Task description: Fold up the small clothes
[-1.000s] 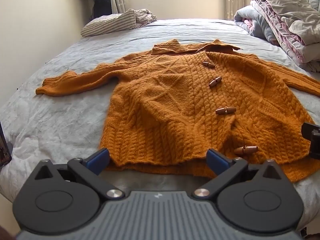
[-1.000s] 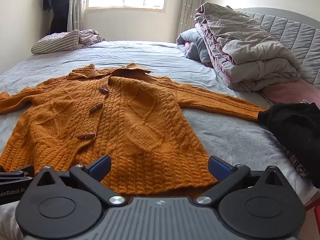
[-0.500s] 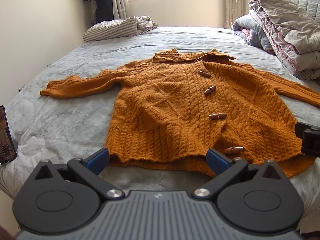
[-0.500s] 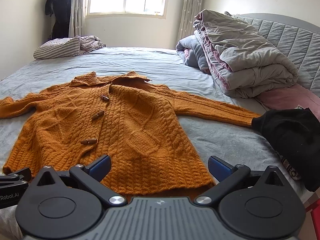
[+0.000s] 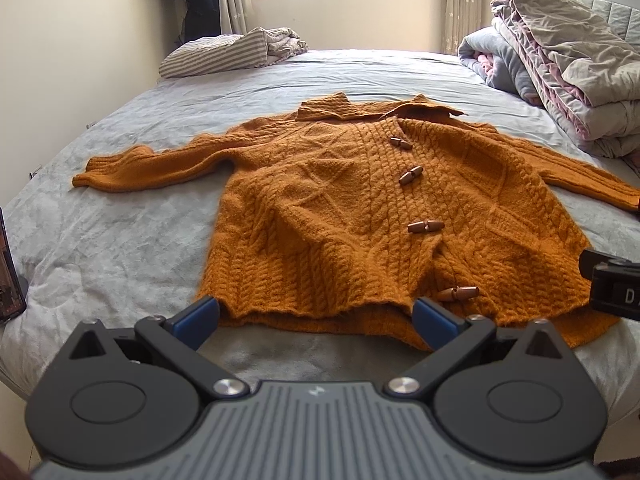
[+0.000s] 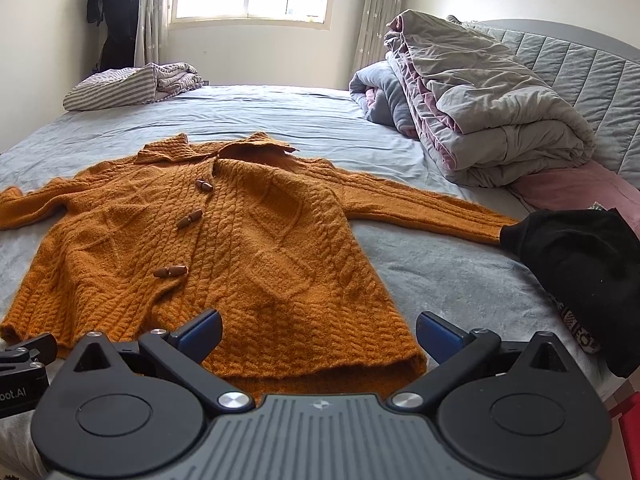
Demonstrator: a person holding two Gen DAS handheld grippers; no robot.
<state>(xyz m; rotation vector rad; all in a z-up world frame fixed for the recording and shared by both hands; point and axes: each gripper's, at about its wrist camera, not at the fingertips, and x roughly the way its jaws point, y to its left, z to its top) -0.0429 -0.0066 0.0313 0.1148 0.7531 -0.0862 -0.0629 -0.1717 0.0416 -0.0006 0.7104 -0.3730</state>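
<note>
An orange cable-knit cardigan (image 5: 360, 216) (image 6: 224, 248) with brown toggle buttons lies flat and face up on the grey bed (image 5: 120, 240), both sleeves spread out sideways. My left gripper (image 5: 316, 316) hovers open just short of the hem, nothing between its blue fingertips. Over the hem's right part my right gripper (image 6: 318, 334) is also open and empty. Each gripper's body shows at the edge of the other's view.
A folded grey and pink duvet pile (image 6: 480, 120) sits at the back right by the padded headboard. A black garment (image 6: 580, 276) lies at the right sleeve's cuff. Striped bedding (image 5: 224, 56) is at the far left. A dark phone-like object (image 5: 10, 276) stands at the left bed edge.
Both grippers have drawn back and risen a little from the cardigan's hem, so more of the garment and bed shows. The cardigan has not moved. Both stay open.
</note>
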